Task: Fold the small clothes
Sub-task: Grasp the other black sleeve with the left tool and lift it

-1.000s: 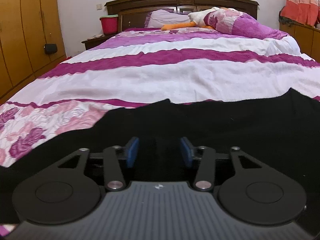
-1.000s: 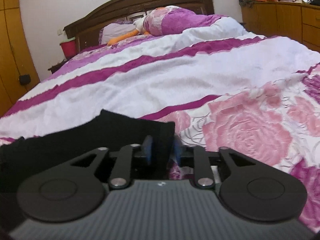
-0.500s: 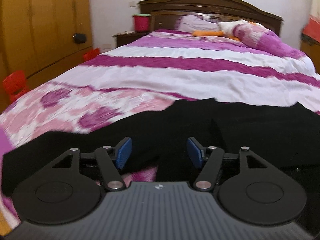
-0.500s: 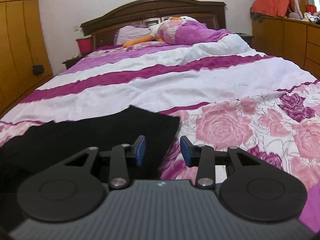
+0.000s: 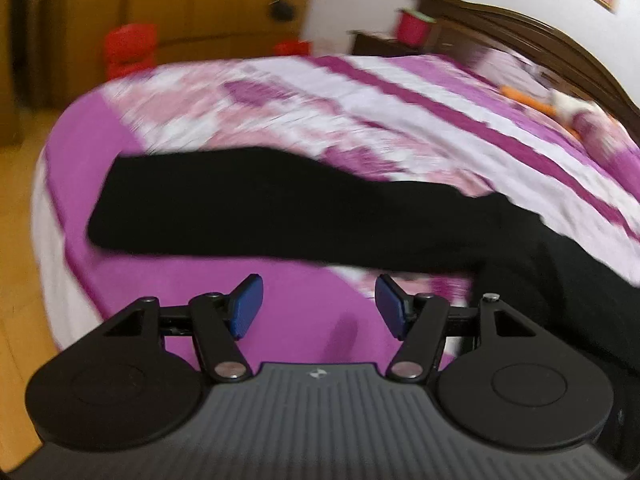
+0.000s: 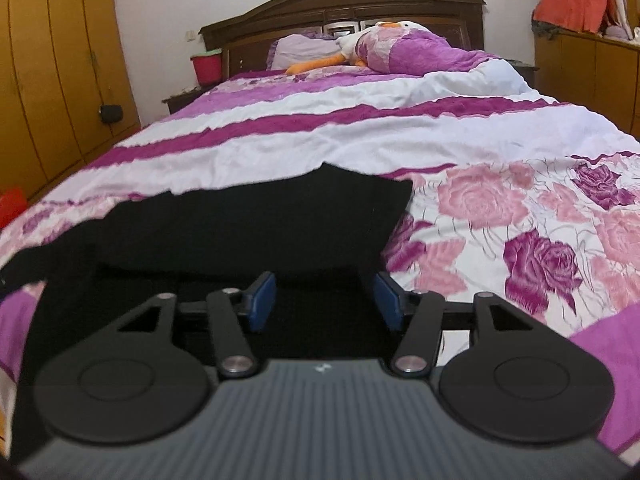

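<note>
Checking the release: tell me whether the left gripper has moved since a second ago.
Yes. The left gripper, jaws just opened and empty, has swung leftward: the headboard slid to the frame's right, and the black garment now lies ahead of it.

Purple-striped floral bedspread point(image 6: 360, 136), plush duck point(image 6: 360, 46) by the headboard point(image 6: 344, 4), red bucket point(image 6: 206, 68), wooden wardrobe point(image 6: 52, 72).

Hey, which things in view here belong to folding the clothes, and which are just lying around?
For the job: black garment, left gripper, right gripper, both with jaws open and nothing between them.

Lying about: stuffed duck, red bucket, pillow, red stool.
</note>
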`<state>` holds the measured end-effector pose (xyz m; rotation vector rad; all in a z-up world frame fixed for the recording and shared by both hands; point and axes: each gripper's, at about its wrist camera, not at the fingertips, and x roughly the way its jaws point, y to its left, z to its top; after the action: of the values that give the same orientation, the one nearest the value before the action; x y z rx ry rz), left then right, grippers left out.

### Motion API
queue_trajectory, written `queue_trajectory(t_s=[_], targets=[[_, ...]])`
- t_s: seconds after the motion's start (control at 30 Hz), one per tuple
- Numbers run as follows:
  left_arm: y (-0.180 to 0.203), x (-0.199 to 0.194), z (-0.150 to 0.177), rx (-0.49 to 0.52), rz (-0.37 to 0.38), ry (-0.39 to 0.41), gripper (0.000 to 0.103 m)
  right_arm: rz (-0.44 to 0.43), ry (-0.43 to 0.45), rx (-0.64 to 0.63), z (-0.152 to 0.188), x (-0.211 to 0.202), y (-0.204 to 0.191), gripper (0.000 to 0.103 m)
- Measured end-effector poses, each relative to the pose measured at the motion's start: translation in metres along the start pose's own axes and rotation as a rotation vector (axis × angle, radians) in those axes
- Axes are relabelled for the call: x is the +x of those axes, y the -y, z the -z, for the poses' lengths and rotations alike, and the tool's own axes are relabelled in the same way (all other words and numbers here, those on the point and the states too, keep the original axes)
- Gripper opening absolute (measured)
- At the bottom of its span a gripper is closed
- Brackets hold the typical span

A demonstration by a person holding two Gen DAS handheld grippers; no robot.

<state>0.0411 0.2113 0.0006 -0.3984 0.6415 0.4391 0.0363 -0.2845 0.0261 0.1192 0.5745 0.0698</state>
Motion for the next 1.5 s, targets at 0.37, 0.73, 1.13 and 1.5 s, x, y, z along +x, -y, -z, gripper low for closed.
queue_trajectory(t_s=[0.37, 0.73, 1.13, 1.5], targets=[[-0.063, 0.033, -0.010, -0.381, 0.000, 0.011, 0.068, 0.045, -0.065, -0.032, 0.037, 0.014, -0.012, 0.057], [-0.073, 0.063, -0.031, -0.438, -0.069, 0.103, 0.061, 0.063, -0.073, -0.029, 0.055, 0.019, -0.012, 0.056], [-0.059, 0.005, -0.067, -0.219, 0.109, 0.314, 0.011, 0.045, -0.063, -0.001, 0.053, 0.017, -0.008, 0.057], [0.053, -0.056, -0.097, -0.026, 0.414, 0.392, 0.011, 0.007, -0.048, 0.043, 0.052, 0.010, -0.002, 0.057]])
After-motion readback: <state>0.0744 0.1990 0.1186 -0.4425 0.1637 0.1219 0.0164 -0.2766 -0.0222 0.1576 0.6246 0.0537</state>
